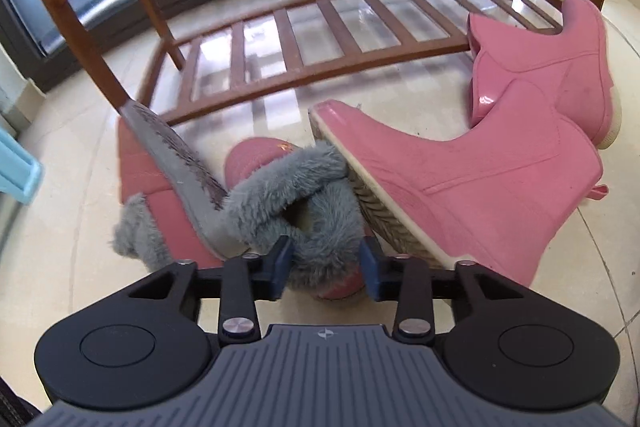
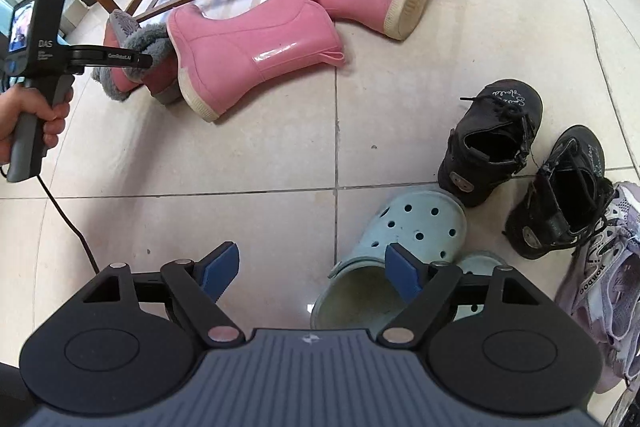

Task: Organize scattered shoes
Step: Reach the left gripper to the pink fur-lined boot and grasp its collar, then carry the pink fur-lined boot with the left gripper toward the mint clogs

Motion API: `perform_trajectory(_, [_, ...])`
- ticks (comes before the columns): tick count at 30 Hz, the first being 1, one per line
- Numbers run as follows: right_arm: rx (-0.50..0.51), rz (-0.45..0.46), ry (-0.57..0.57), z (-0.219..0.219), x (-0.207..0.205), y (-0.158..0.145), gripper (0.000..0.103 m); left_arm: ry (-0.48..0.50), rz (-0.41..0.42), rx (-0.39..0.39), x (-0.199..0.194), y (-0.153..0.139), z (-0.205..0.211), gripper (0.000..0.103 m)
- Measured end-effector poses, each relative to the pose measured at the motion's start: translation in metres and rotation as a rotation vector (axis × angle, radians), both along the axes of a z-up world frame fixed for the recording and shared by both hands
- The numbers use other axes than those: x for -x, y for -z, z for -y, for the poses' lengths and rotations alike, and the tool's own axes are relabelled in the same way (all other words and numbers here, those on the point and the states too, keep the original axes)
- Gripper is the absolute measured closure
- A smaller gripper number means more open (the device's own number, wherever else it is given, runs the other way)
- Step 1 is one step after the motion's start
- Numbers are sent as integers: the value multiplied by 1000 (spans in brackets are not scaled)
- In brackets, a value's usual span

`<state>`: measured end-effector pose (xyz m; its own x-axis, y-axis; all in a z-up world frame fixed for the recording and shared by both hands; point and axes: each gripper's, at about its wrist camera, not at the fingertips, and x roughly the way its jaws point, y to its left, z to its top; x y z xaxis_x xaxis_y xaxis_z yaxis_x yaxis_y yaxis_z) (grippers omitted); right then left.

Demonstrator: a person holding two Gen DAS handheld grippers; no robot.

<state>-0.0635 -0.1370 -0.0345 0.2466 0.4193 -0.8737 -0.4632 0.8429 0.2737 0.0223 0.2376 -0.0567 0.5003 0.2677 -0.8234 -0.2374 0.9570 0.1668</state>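
My left tool (image 1: 325,269) is clenched on the grey fur cuff of a pink fur-lined boot (image 1: 276,163) on the floor near the empty brown slatted wooden shoe rack (image 1: 304,27). My right tool (image 2: 310,273) hangs released above a pale blue clog (image 2: 404,227). Nothing is shelved yet; every shoe remains scattered.

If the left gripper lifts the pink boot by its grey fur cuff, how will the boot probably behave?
The grey fur cuff looks soft, so it would probably squash between the left gripper jaws. Held only at the cuff, the pink boot may hang toe-down and swing. The rain boot leaning on it could slide to the floor.
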Motion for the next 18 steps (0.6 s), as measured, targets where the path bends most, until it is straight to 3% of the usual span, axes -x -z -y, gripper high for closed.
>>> perform_trajectory(6, [-3,-25,23,2,-7,8,18,60,-4,-14,-11,11,-4,65])
perform_trajectory(8, [-5,-27,28,2,-9,9,18,91,-23,-9,-16,21,-3,75])
perform_trajectory(11, [-5,-21,25,1,-10,8,18,98,-44,22,-16,25,2,81])
perform_trajectory(18, [7,-18,39,10,-11,11,18,94,-77,97,19,21,13,81])
